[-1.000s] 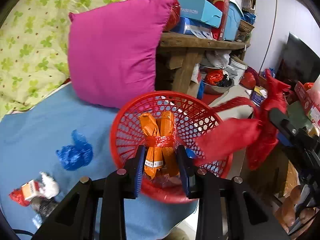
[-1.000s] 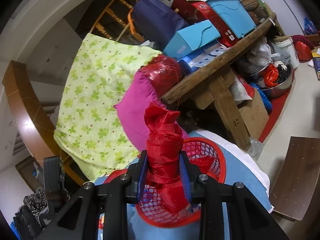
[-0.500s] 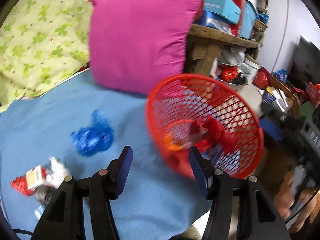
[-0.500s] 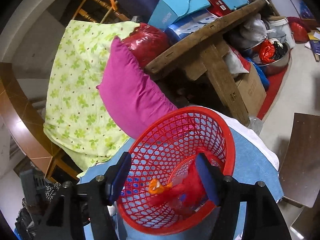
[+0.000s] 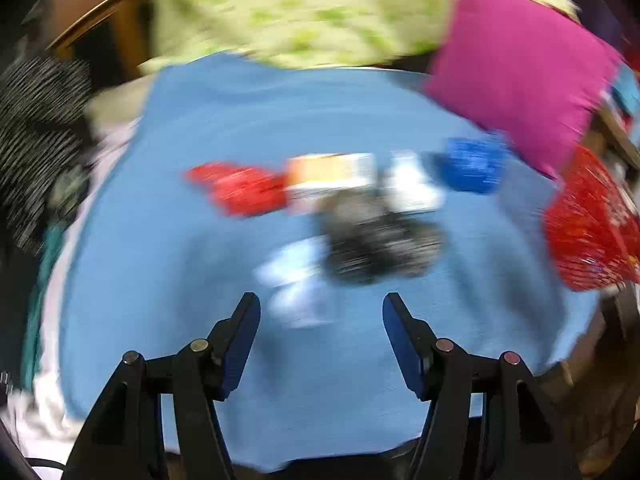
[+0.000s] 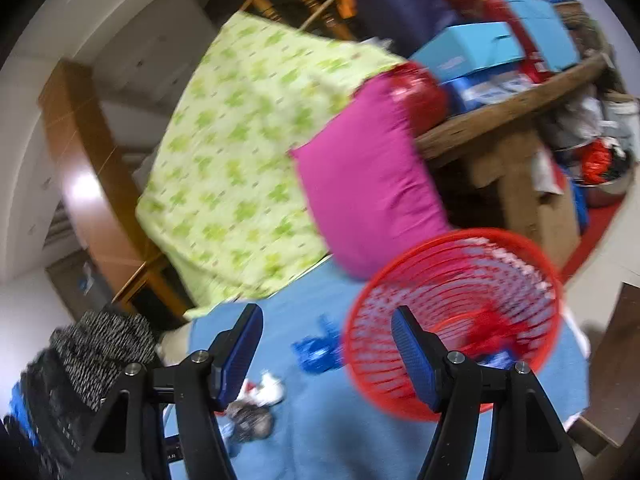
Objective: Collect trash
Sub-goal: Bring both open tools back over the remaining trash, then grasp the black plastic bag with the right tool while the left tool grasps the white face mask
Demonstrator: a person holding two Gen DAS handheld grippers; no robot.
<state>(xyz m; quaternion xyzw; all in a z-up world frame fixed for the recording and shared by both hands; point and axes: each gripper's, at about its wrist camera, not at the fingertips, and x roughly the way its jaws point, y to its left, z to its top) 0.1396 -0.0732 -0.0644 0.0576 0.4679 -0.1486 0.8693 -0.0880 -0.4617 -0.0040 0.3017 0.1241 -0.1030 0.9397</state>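
A blue cloth [image 5: 200, 240] covers the surface. At its far edge lie a green-patterned quilt [image 6: 240, 152] and a magenta pillow [image 6: 368, 200]. The red mesh basket [image 6: 452, 320] stands at the cloth's edge, red scraps inside. A blurred litter cluster [image 5: 360, 208], red, orange-white, blue and dark pieces, lies mid-cloth. The left gripper [image 5: 321, 328] has just been opening and holds nothing; the right gripper [image 6: 326, 340] stands released, empty

Setting: lived-in home, bedroom/storage area. Evidence: blue sheet [image 6: 360, 432] w/ magenta pillow [image 6: 368, 200] and green-print quilt [image 6: 248, 152]. Rough wooden bench [image 6: 508, 116] carries stacked boxes [image 6: 472, 52]; clutter below.
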